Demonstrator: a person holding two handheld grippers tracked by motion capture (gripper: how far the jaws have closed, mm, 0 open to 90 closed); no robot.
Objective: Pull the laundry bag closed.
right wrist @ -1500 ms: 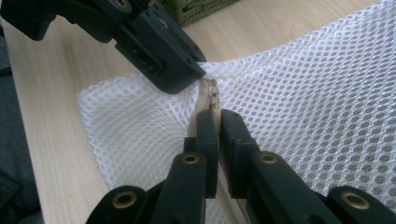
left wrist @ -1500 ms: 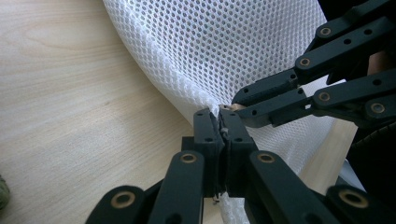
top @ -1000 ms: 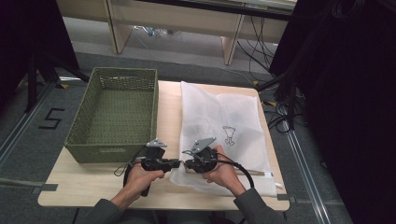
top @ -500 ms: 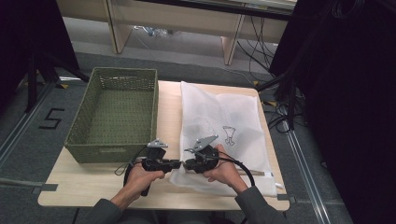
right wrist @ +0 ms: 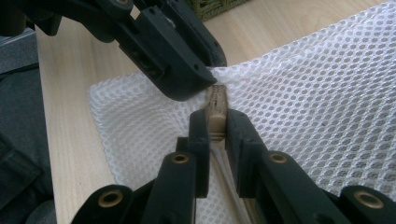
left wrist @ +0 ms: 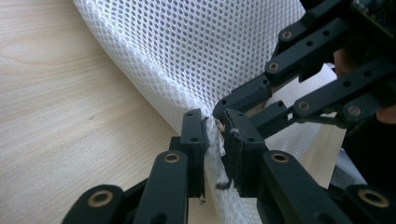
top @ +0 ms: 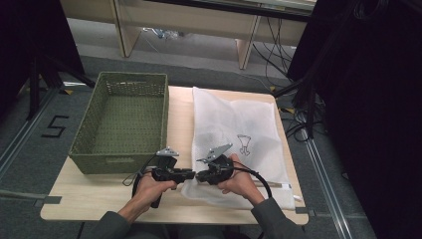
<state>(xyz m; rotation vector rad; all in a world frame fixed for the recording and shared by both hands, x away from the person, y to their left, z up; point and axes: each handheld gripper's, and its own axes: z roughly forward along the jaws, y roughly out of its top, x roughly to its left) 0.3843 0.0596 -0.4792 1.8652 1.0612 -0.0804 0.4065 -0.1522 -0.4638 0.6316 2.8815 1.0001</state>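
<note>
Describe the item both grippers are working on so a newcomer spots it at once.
On the wooden table, right of the green woven basket, lies a white mesh laundry bag. Unlike the basket, it is flat, soft, netted, and both grippers pinch its near-left corner.

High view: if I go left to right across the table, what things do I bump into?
Green basket → left gripper → right gripper → white mesh bag.
</note>
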